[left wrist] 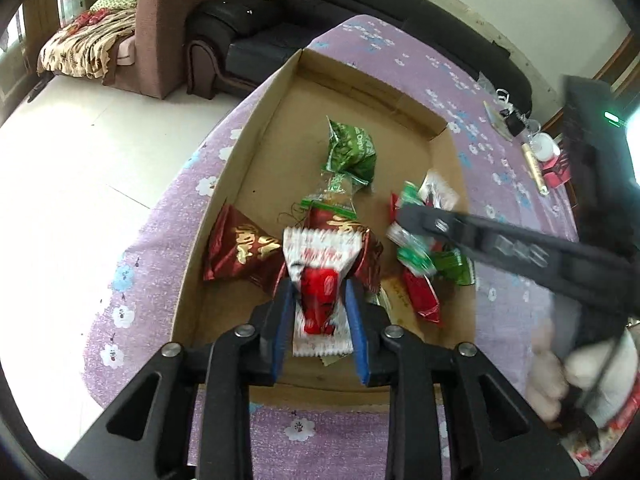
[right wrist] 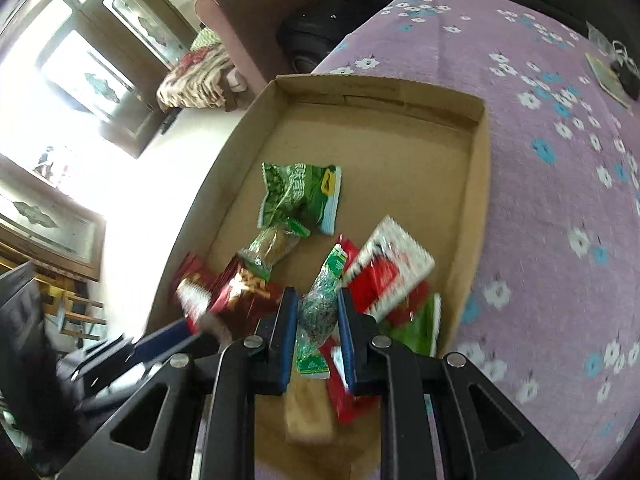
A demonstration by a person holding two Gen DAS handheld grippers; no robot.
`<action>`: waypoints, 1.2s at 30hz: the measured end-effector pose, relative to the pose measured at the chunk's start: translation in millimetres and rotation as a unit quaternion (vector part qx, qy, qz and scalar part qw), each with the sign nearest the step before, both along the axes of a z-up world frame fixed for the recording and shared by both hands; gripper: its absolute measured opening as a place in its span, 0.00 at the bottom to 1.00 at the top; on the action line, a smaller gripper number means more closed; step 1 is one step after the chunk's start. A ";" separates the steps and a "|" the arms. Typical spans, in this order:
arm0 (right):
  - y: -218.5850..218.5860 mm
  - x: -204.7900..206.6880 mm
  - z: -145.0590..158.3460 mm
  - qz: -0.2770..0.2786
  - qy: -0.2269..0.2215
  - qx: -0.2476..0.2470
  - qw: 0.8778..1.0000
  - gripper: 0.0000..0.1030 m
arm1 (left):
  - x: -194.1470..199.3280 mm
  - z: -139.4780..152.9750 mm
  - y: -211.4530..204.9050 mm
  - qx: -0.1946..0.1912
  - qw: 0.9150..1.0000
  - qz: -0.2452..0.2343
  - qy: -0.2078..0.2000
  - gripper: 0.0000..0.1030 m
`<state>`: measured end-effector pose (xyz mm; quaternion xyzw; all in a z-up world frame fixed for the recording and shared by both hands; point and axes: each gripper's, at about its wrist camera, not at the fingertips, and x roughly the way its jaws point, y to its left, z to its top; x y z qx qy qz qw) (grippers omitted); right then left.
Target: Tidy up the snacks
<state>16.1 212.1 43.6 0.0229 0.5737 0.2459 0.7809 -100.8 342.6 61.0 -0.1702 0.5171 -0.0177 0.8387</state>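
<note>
Two claws over a cardboard tray of snack packets, each with a packet between its pads.

Left wrist view: the left claw (left wrist: 320, 300) stands narrow around a red-and-white packet (left wrist: 318, 280) over the near end of the cardboard tray (left wrist: 240, 152). Whether the pads press on it I cannot tell, and if they don't, it could drop crooked onto the dark red packet (left wrist: 236, 250) beside it. Its long axis runs along the fingers, away from the camera. Right wrist view: the right claw (right wrist: 318, 316) is closed on a slim green packet (right wrist: 320, 308), hanging over the tray's crowded near corner. Its long axis also runs along the fingers, top end pointing away. It could snag the red-and-white pack (right wrist: 390, 268) just beside it.
</note>
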 end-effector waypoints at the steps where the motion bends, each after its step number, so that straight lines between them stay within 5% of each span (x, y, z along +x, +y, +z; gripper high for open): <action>1: 3.3 4.0 -0.4 -0.002 -0.002 -0.002 1.000 0.17 | -1.0 2.5 1.2 -0.002 1.000 0.000 -0.004 0.30; 5: 13.8 8.3 7.5 0.009 -0.015 -0.005 1.000 0.20 | -6.4 17.6 9.4 -0.005 1.000 0.011 -0.029 0.38; 10: 7.9 -4.9 32.9 -0.008 -0.047 -0.010 0.999 0.20 | -9.8 40.4 7.2 0.051 0.996 0.025 -0.064 0.53; 12: 2.4 -10.4 39.7 -0.026 -0.053 -0.009 0.998 0.23 | -9.9 52.0 0.7 0.091 0.992 0.030 -0.083 0.75; 14: -4.3 -18.5 45.6 -0.052 -0.059 -0.010 0.997 0.23 | -7.9 59.5 -2.6 0.106 0.990 0.030 -0.092 0.81; 20: -26.3 -35.0 58.9 -0.088 -0.075 -0.038 0.993 0.24 | -0.7 61.8 -15.3 0.086 0.993 0.012 -0.082 0.82; 29: -75.7 -55.1 74.3 -0.097 -0.128 -0.050 0.986 0.31 | -18.9 87.6 -45.3 0.161 0.983 0.048 -0.079 0.82; 36: -99.7 -77.4 70.0 -0.071 -0.122 -0.042 0.989 0.31 | -38.6 114.0 -90.7 0.215 0.970 0.057 -0.099 0.82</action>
